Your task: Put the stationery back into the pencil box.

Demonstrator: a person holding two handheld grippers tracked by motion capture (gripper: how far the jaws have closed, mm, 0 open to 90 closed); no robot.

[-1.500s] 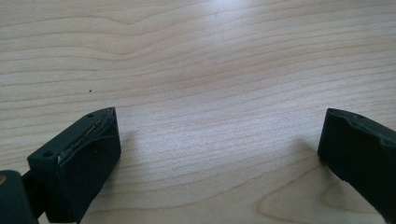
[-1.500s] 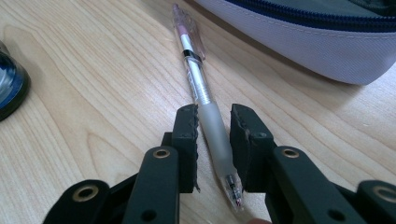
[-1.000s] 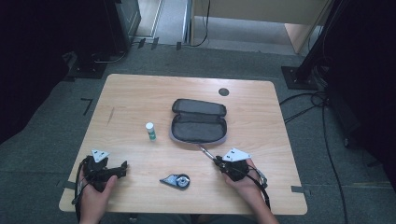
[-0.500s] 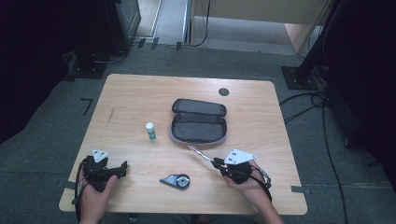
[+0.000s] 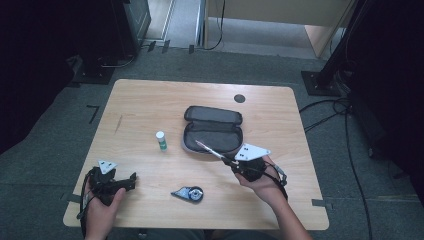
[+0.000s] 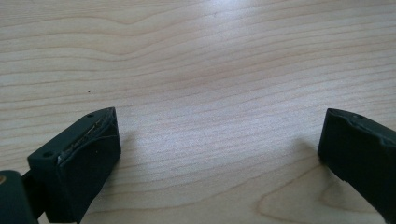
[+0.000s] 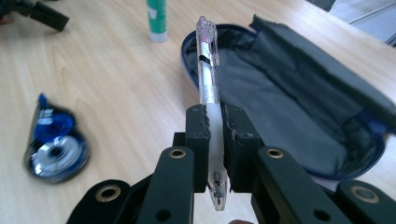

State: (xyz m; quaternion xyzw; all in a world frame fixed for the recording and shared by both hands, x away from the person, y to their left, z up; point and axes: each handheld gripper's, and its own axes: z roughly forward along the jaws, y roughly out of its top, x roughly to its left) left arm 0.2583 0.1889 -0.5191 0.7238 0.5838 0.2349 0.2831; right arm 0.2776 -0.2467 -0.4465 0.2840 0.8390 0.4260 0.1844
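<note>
We are looking at a lab-like room: pale wooden table (image 5: 150,107) standing on grey carpet (image 5: 60,130), black stand bases (image 5: 320,82) around.

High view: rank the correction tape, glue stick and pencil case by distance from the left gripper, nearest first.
From the left gripper:
1. Correction tape, to its right near the table's front edge.
2. Glue stick, upright, farther back towards mid-table.
3. Pencil case, open, beyond the glue stick to the right.
</note>
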